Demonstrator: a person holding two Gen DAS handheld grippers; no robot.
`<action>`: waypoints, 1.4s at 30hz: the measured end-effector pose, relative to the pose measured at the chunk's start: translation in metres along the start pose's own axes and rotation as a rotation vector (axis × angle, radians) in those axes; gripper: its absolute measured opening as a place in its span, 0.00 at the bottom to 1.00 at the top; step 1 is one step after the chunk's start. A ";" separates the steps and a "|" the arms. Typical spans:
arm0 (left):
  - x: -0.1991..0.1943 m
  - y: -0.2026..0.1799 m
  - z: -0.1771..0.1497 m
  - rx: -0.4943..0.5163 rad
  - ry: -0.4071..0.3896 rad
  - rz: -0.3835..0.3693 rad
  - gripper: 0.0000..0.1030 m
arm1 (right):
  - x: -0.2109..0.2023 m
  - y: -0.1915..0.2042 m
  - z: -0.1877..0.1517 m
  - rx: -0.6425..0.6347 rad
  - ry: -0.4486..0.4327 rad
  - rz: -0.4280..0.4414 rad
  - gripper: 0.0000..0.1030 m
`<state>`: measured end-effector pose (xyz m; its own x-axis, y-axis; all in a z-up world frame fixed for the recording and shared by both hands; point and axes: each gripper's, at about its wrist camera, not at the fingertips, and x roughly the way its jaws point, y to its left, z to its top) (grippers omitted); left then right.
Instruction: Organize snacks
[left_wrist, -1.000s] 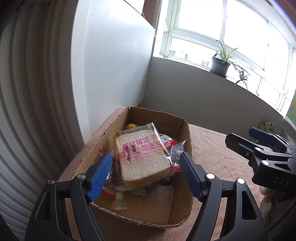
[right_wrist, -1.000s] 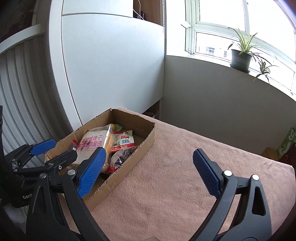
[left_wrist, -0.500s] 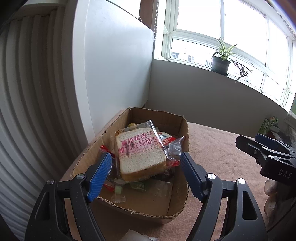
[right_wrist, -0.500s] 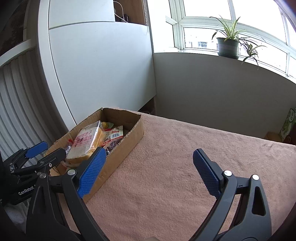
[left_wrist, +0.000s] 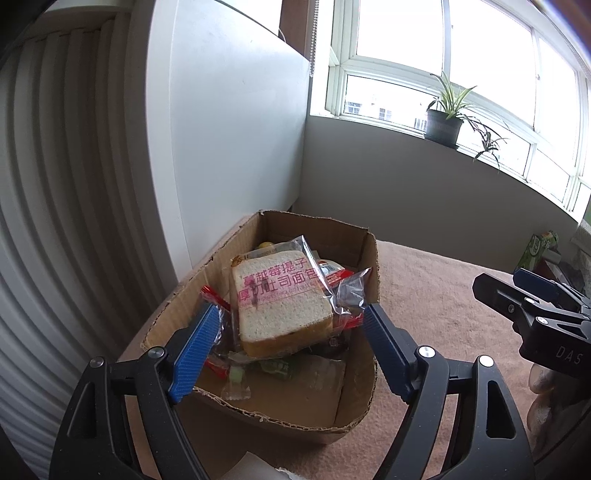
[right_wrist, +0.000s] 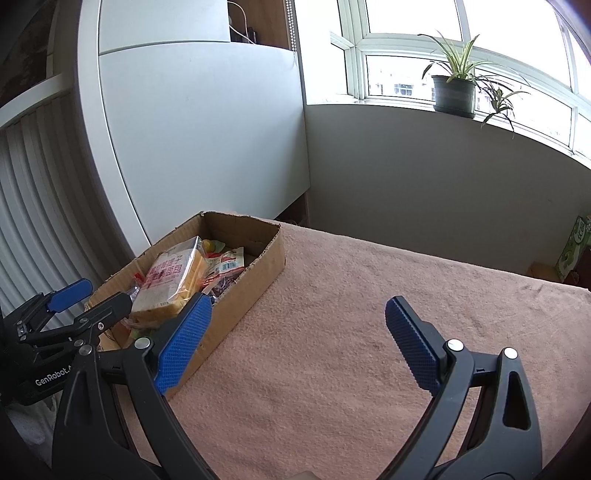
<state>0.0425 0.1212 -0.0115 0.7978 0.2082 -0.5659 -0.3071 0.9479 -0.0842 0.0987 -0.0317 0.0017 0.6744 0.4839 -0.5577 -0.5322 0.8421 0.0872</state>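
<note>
An open cardboard box (left_wrist: 369, 258) stands at the left end of a table covered with a pinkish cloth (right_wrist: 351, 332). In it lies a wrapped slab of sliced bread with red print (left_wrist: 282, 306) on top of several small snack packets (left_wrist: 343, 284). The box (right_wrist: 258, 273) and bread (right_wrist: 170, 280) also show in the right wrist view. My left gripper (left_wrist: 291, 350) is open and empty, held just above the near end of the box. My right gripper (right_wrist: 295, 343) is open and empty over the bare cloth, right of the box.
A white cabinet (right_wrist: 203, 129) stands behind the box, with a ribbed radiator (left_wrist: 55, 221) to its left. A grey wall with a windowsill and a potted plant (right_wrist: 454, 85) lies beyond the table. A green carton (right_wrist: 572, 247) sits at the far right.
Both grippers have drawn back from the box and stayed open. The right gripper's view has swung right across the cloth. The bread and packets have not moved.
</note>
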 end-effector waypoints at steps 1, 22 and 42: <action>0.000 0.000 0.000 -0.001 0.000 0.000 0.78 | 0.001 0.000 0.000 0.000 0.002 -0.001 0.94; -0.001 -0.002 -0.001 -0.001 0.007 -0.003 0.78 | 0.003 0.004 -0.003 -0.014 0.007 -0.014 0.95; -0.005 -0.007 -0.004 0.016 -0.014 0.009 0.78 | 0.004 0.004 -0.004 -0.009 0.011 -0.020 0.95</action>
<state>0.0387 0.1127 -0.0110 0.8025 0.2196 -0.5547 -0.3056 0.9499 -0.0660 0.0975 -0.0277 -0.0033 0.6794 0.4647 -0.5679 -0.5236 0.8492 0.0686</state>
